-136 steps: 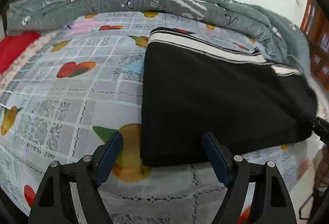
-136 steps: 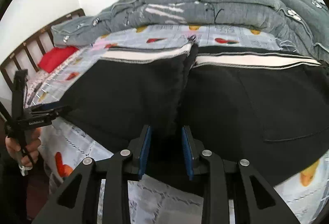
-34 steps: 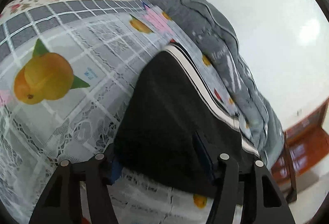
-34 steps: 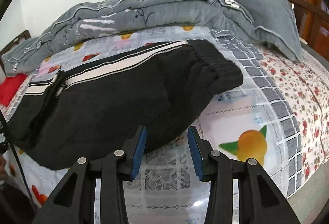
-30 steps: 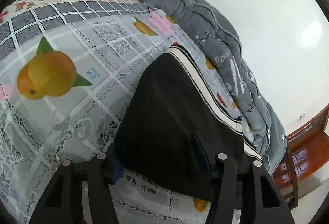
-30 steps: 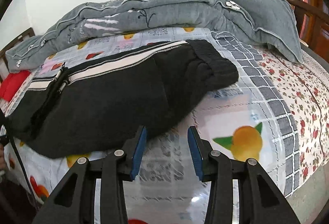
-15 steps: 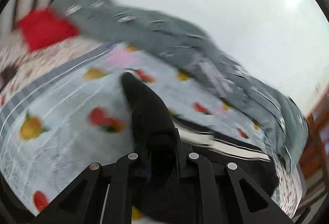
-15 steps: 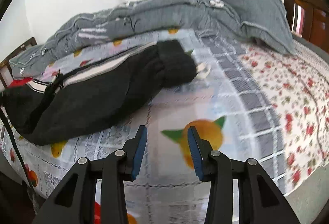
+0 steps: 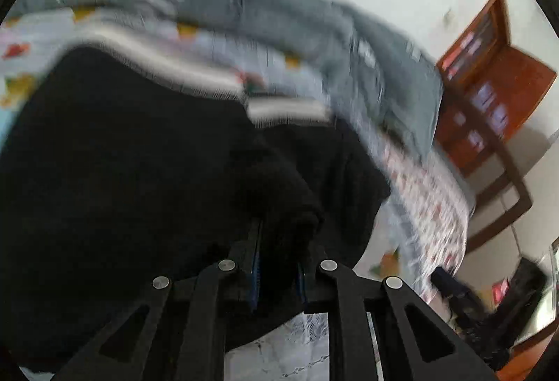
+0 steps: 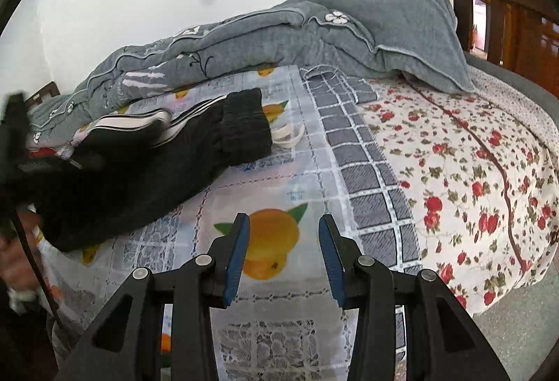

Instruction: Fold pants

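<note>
Two blue-padded fingers of the left gripper (image 9: 276,271) are clamped on a thick bunch of the black pants (image 10: 146,168), apparently mid-fold across the bed (image 10: 454,150), while the right gripper (image 10: 283,250), jaws apart and empty, probably must next take the far cuff.

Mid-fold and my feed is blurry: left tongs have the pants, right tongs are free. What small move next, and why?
Probably carry the left tongs on toward the ribbed cuff and lay the gripped fold down there. They are shut on black pants fabric that is lifted off the bed, while the cuff end lies flat. The right tongs are open over the sheet, holding nothing.
</note>
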`<state>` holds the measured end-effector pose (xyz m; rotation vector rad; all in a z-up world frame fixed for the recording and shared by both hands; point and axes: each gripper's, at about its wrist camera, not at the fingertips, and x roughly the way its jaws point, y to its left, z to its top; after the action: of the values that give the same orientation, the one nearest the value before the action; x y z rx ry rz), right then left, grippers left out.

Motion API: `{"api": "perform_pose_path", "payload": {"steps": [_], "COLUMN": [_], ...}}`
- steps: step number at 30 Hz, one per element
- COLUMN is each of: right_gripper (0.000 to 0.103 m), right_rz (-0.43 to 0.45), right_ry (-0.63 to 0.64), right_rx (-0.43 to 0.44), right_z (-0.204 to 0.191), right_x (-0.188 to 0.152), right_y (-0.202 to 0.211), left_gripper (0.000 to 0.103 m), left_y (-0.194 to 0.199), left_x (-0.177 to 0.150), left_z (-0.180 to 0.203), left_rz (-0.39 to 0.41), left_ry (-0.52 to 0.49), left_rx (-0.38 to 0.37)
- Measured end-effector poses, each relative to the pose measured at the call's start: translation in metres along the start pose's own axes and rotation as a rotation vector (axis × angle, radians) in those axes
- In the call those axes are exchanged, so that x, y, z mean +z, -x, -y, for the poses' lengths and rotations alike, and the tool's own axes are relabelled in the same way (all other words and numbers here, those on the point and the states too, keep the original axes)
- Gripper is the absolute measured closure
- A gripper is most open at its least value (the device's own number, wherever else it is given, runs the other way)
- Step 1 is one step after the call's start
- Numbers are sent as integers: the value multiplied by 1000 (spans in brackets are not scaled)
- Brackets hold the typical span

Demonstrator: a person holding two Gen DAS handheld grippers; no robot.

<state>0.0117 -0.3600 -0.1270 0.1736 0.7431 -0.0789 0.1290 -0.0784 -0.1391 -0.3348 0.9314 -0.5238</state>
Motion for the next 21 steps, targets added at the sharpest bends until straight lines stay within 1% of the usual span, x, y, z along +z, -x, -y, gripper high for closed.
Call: {"api": "perform_pose_path", "payload": {"steps": [2,3,5,6,7,8,9,11,12,13,15,16,18,19,21], "right_gripper": [62,62,62,62,61,61,60,55,53,53,53,53,53,53,53], "right_rz": [5,5,12,20,25,27,31,41,41,34,16,5,-31,-50,-111], "right_ry": [-2,0,11,20,29,34,42,49,53,58,59,59,56,56,56], "right_rx": [15,36,71,91,112,126,155,202,229,256,279,289,319,324,307], "right_z": [-2,-5,-13,-20,-28,-33,-42,-57,-67,-77,-93,-100,-116,-121,-132], "right_x": [-1,-1,0,1,4,5,8,14,17,19,22,23,25,25,23], "right_y": [3,5,7,7,6,6,4,0,-5,-11,-23,-30,-49,-57,-81], "left_gripper": [86,82,69,52,40,38,37,33,33,33,33,33,33,33,33], "left_y": [2,7,28,39,56,77,91,118,128,137,147,146,144,143,139], "left_x": [-10,-10,-9,-8,-9,-12,-14,-19,-20,-23,-36,-41,-58,-65,-75], "left_z": [4,5,4,4,4,1,-1,-14,-23,-35,-58,-68,-88,-94,-102], "left_rz": [-9,-6,-20,-7,33,92,130,173,189,201,190,169,108,94,86], "left_ry": [-64,-79,-94,-103,-122,-145,-161,-177,-172,-170,-183,-186,-182,-180,-162], "left_rx": [18,7,-76,-103,-107,-94,-78,-6,42,115,254,292,331,341,355]}}
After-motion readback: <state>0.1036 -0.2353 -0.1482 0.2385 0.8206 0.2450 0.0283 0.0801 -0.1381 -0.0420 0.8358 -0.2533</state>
